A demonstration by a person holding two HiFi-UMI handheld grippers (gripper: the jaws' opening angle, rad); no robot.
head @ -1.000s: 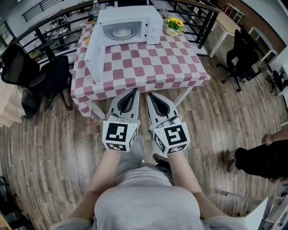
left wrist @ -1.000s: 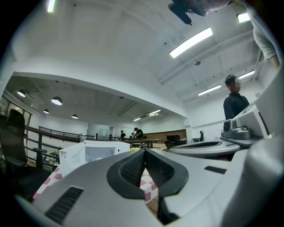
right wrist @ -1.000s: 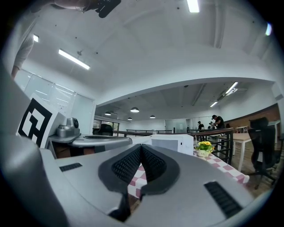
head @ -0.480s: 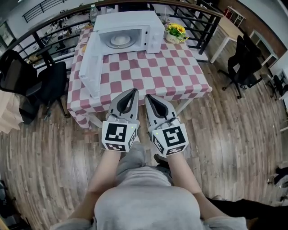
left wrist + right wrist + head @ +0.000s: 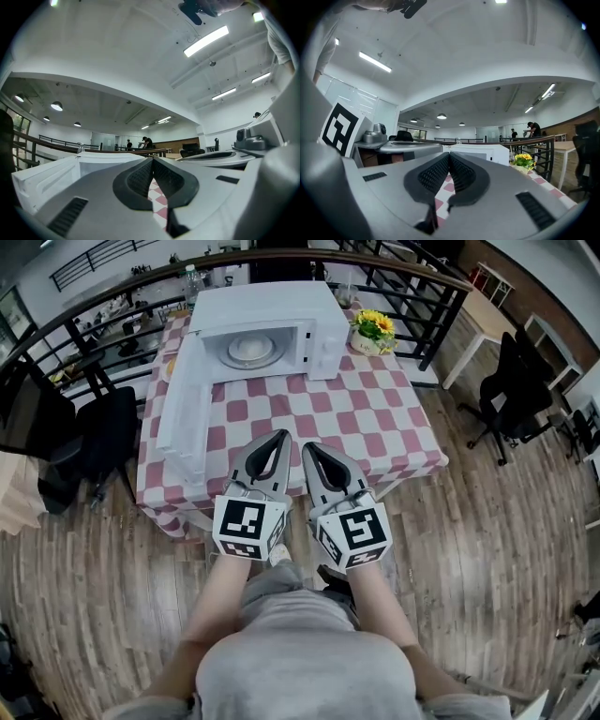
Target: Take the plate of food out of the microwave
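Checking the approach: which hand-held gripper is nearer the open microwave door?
Left. In the head view the left hand-held gripper is just right of the microwave door, not touching it. The right hand-held gripper sits beside the left one, farther right again.

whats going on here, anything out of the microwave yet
Not yet. A person holds two grippers side by side at the near edge of a checked table. The left gripper and right gripper are both shut, empty and pointing level at the microwave. Its door hangs open, and the plate of food sits inside, untouched.
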